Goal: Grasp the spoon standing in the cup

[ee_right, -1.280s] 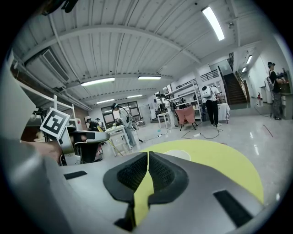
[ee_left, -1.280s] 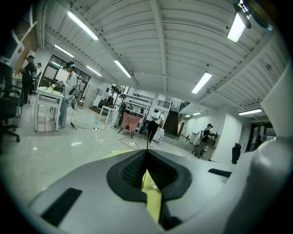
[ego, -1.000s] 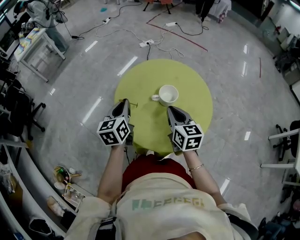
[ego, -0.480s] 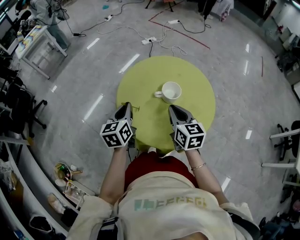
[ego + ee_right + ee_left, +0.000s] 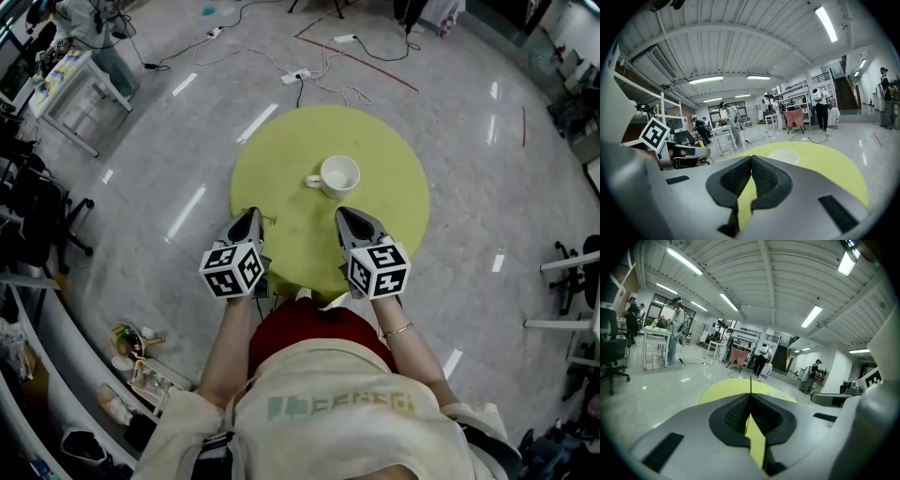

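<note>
Head view: one cup (image 5: 339, 175), one table (image 5: 394, 192); left gripper (image 5: 251, 215) fingers pinching thin stick (image 5: 750, 383), right gripper (image 5: 343, 215) fingers together

- Cup (image 5: 340, 175): white, one loop handle at the head view's left. Upright, mouth up, on the round yellow-green table (image 5: 398, 220), towards its far side. Interior reads plain white from above.
- Cup stands apart from everything else, beyond both gripper tips and closer to the right-hand one.
- Thin dark stem (image 5: 750, 384): rises straight from the pinch line of the left gripper (image 5: 750, 395), whose jaws are pressed together on it. Bowl end not visible; cannot confirm it is the spoon.
- Head view: the same stem (image 5: 269, 218) shows as a short sliver at that gripper's tip, well short of the cup.
</note>
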Demonstrator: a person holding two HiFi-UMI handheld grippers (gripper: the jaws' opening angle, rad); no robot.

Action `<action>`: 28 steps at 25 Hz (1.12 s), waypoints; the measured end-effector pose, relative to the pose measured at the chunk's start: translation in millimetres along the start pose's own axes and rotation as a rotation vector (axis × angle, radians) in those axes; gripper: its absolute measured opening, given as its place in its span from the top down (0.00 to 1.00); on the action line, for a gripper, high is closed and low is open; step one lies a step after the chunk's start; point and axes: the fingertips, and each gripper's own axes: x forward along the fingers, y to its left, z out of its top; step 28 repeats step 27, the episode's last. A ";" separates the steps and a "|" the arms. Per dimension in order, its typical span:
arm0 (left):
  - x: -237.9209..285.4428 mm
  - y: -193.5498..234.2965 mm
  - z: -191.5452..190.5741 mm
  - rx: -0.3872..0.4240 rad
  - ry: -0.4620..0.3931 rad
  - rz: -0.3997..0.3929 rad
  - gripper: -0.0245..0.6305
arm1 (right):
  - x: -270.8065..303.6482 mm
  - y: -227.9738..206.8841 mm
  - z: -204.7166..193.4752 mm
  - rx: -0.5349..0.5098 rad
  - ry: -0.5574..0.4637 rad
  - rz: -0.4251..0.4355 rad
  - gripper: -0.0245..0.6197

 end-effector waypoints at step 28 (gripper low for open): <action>-10.9 -18.1 2.2 0.033 -0.013 0.036 0.93 | -24.5 -14.7 -5.4 0.019 -0.010 0.007 0.90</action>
